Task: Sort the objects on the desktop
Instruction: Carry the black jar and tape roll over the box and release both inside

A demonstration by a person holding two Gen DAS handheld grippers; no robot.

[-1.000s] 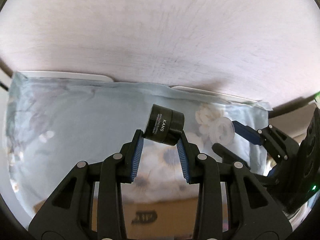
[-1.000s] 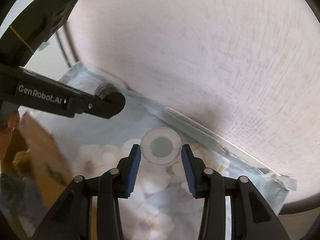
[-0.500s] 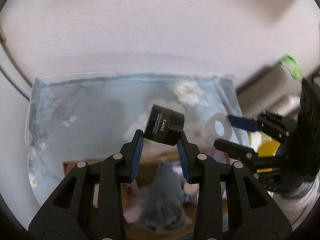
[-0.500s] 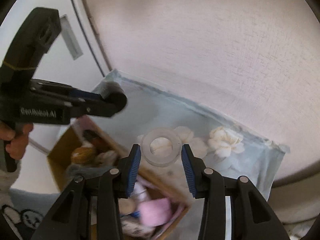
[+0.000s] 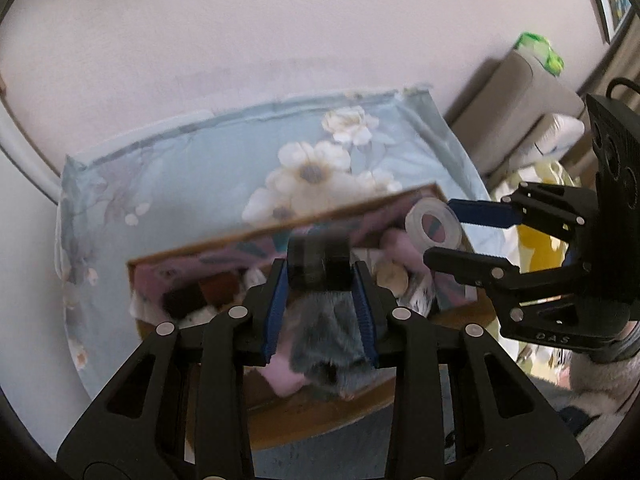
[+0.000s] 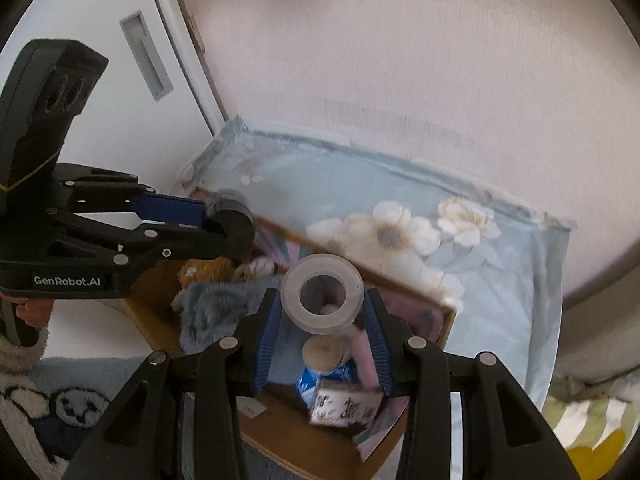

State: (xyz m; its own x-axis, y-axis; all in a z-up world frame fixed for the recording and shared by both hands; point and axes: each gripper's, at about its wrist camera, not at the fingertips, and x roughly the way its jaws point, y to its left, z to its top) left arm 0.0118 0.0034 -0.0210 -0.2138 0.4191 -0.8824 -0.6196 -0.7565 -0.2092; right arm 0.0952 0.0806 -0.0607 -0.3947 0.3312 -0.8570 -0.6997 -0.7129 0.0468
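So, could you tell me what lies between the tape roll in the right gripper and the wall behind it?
In the right wrist view, beyond the tape roll come the wooden box rim and the floral cloth.

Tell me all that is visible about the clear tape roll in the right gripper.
The tape roll is a thick ring of translucent, greyish-white tape with a round open core. It looks full and unused. The right gripper holds it between the blue pads, its hole facing the camera. It hangs in the air above the open cardboard box, touching nothing else. The left wrist view shows it tilted.
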